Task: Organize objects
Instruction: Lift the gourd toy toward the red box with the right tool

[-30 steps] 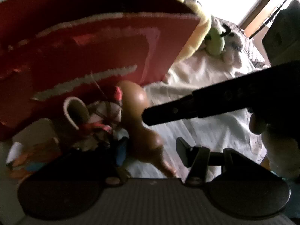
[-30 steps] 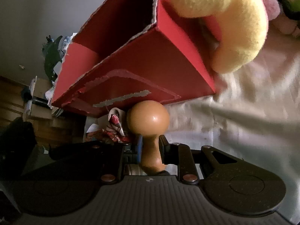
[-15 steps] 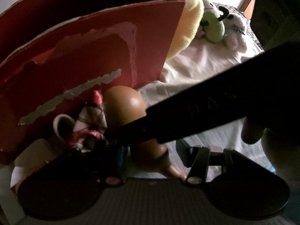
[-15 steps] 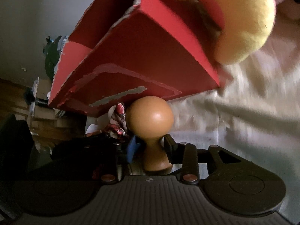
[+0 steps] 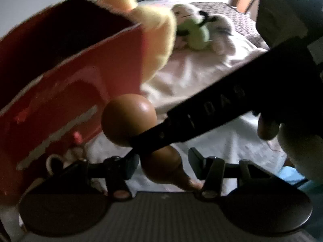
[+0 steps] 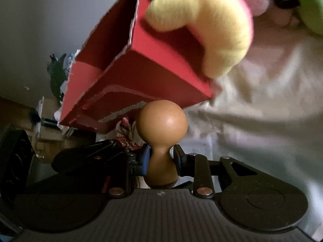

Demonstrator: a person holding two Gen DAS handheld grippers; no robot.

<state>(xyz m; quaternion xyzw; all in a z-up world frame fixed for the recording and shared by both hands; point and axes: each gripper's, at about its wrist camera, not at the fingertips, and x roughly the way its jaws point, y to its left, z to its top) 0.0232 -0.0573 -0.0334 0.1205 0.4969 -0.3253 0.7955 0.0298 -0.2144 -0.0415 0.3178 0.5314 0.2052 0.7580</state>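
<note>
Two smooth round lobes joined by a narrow waist made up the brown gourd, glossy and hard-looking, and the right gripper was clamped on that waist, a blue pad pressing one side. It hung just in front of the red cardboard box, whose torn edges showed pale board, with a fuzzy yellow plush draped over the box's rim. From the left wrist view, the left gripper stood wide apart, the gourd's lower lobe between its fingers without contact. Rumpled white bedsheet lay beneath.
</note>
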